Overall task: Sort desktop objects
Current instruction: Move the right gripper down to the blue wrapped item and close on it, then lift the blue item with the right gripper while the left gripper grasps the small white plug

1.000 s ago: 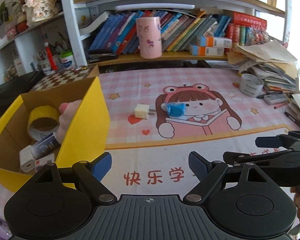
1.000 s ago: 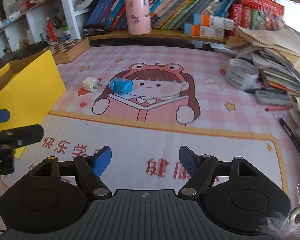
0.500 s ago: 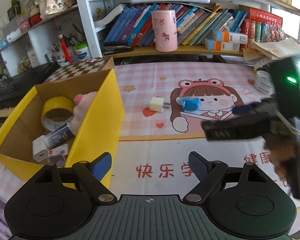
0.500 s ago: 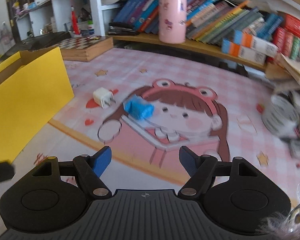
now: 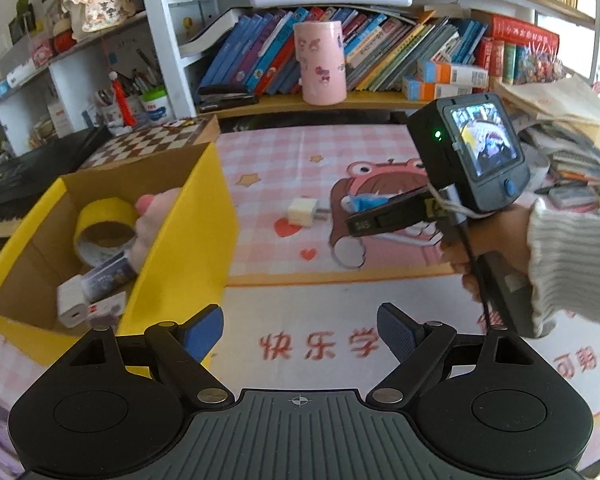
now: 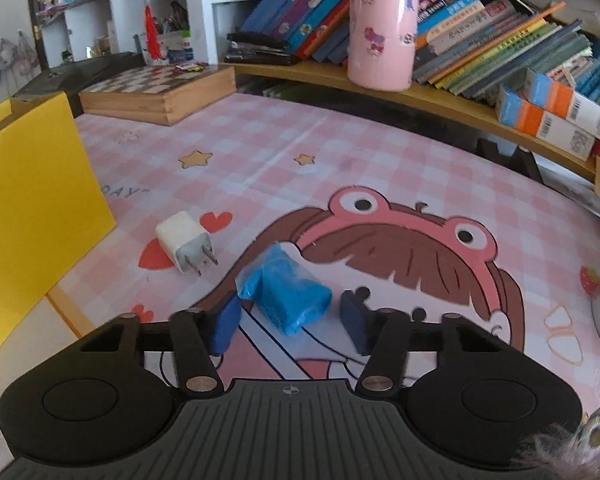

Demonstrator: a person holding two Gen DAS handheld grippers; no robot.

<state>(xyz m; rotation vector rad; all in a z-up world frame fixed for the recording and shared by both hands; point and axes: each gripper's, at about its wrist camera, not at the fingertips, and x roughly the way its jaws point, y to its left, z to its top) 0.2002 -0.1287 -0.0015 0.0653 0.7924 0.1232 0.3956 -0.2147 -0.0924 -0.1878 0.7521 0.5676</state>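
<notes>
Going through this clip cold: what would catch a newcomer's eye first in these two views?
Probably the right gripper, low over the pink cartoon desk mat, its jaws closing around a blue wrapped packet that lies between them. Just left of the packet lies a white plug adapter. At the left, the bright yellow cardboard box already holds a roll of yellow tape and other small items.

The left gripper (image 5: 300,330) hangs wide open over the pink mat (image 5: 268,168) – nothing btwn its blue pads. Just left of it sits the yellow box (image 5: 188,248) w/ a tape roll (image 5: 104,224) inside. Up ahead, right – the right gripper (image 5: 350,222) reaches a blue packet (image 5: 366,201), near a white plug (image 5: 302,212).
</notes>
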